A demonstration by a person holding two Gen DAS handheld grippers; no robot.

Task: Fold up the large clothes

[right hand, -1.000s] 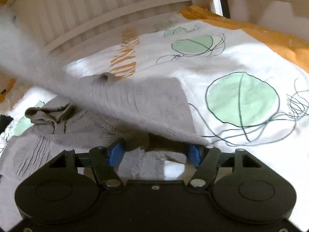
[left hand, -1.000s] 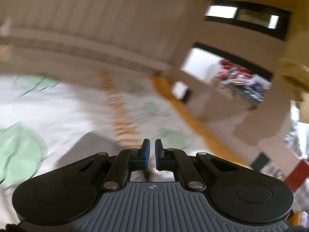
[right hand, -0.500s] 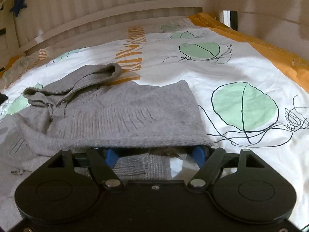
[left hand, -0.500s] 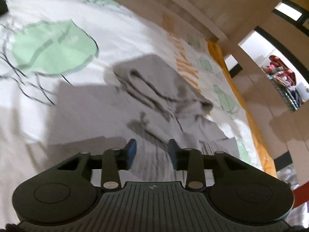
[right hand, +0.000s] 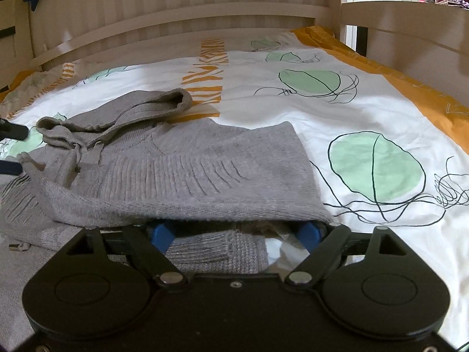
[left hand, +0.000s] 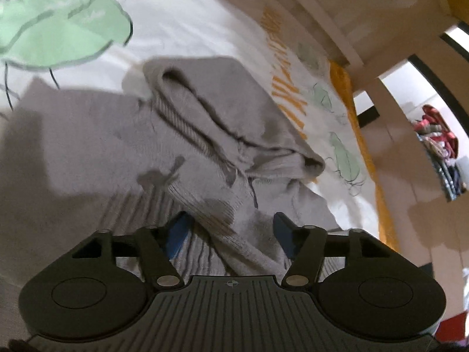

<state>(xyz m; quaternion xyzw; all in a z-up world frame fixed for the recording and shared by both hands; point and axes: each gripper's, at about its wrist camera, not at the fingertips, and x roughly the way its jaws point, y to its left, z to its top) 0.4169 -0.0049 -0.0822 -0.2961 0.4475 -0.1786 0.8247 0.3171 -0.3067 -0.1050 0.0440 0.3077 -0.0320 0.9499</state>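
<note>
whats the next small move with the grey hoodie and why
Probably close the left tongs on the knit ridge between them. Both tongs are open: the right tongs sit under the folded-over edge of the grey hoodie, holding nothing. The hoodie lies partly folded on the bedspread, hood still bunched.
</note>
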